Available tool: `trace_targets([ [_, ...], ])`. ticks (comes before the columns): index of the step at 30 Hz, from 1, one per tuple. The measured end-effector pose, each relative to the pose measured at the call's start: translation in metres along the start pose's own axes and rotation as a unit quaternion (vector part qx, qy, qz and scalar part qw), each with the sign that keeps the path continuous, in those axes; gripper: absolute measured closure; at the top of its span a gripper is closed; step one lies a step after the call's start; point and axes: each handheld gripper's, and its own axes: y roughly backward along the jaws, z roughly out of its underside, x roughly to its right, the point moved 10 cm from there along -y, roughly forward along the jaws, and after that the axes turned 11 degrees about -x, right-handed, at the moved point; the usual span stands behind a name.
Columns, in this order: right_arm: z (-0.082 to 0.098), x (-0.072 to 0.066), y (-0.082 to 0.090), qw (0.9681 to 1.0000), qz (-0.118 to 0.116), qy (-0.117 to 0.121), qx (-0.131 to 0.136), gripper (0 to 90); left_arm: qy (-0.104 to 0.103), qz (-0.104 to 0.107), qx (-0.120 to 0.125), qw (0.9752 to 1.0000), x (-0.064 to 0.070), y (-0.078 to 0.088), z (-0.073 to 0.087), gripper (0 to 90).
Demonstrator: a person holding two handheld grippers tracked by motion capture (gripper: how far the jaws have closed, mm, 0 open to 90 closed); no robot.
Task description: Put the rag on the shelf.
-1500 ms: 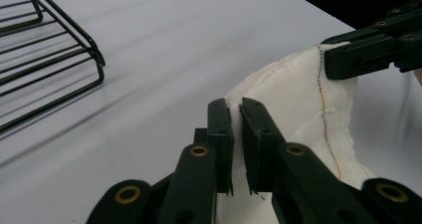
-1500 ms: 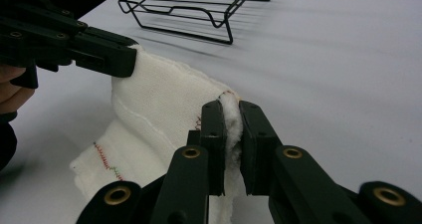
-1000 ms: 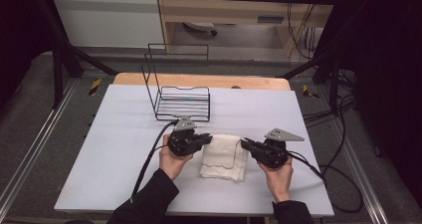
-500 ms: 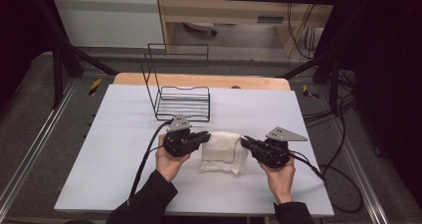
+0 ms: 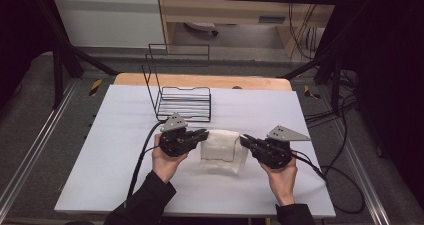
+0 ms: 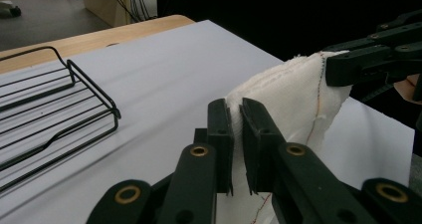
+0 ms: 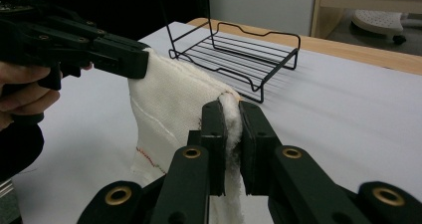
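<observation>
While both forearms enter from the bottom of the high view, we see each hand wrapped under its tool, palms turned inward toward the middle of the frame. Our left hand (image 5: 167,160) carries the left tool (image 5: 199,136), whose jaws point right and are pressed together on the left upper corner of the white cloth (image 5: 221,150). Our right hand (image 5: 281,177) carries the right tool (image 5: 245,140), jaws pointing left and pinching the cloth's right upper corner. Between the two tools the cloth hangs lifted at its top edge, in the lower centre of the frame, its bottom part draping to the white table (image 5: 110,150). Just above it, in the upper centre, stands a black wire rack (image 5: 182,102). Seen from the left gripper view, cloth fills the narrow gap between the jaws; the right gripper view shows the same pinch.
</observation>
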Motion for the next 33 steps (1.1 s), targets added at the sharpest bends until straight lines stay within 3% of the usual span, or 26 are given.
trace_targets([
  [17,-0.025,-0.012,-0.002,0.9998,-0.002,0.012,0.017,82.4,0.0,-0.014,0.022,0.9997,-0.01,0.025,-0.015,82.7],
  [33,-0.064,-0.028,-0.004,0.9982,0.001,0.037,0.046,82.4,0.002,-0.034,0.064,0.9974,-0.024,0.055,-0.034,82.8],
])
